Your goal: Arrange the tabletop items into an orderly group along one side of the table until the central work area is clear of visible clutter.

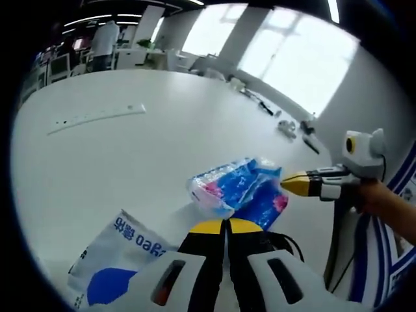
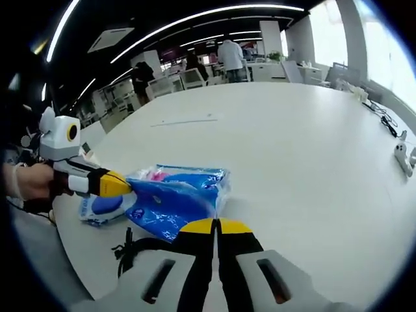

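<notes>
A blue plastic-wrapped tissue pack (image 1: 237,188) (image 2: 175,195) lies on the white table (image 1: 162,143). My left gripper (image 1: 226,226) is shut, its yellow tips just short of the pack's near side. It enters the right gripper view from the left (image 2: 120,184), tip against the pack's end. My right gripper (image 2: 214,227) is shut too, and its tip (image 1: 296,184) touches the pack's opposite corner. I cannot tell whether either one pinches the wrapper. A white bag with blue print (image 1: 120,257) (image 2: 101,208) lies flat beside the pack.
A black cable (image 2: 130,250) loops near the table edge. A long white power strip (image 1: 97,118) lies far out on the table. Plugs and cables (image 1: 286,127) sit along the window-side edge, with another white power strip (image 2: 404,159). People stand among desks behind.
</notes>
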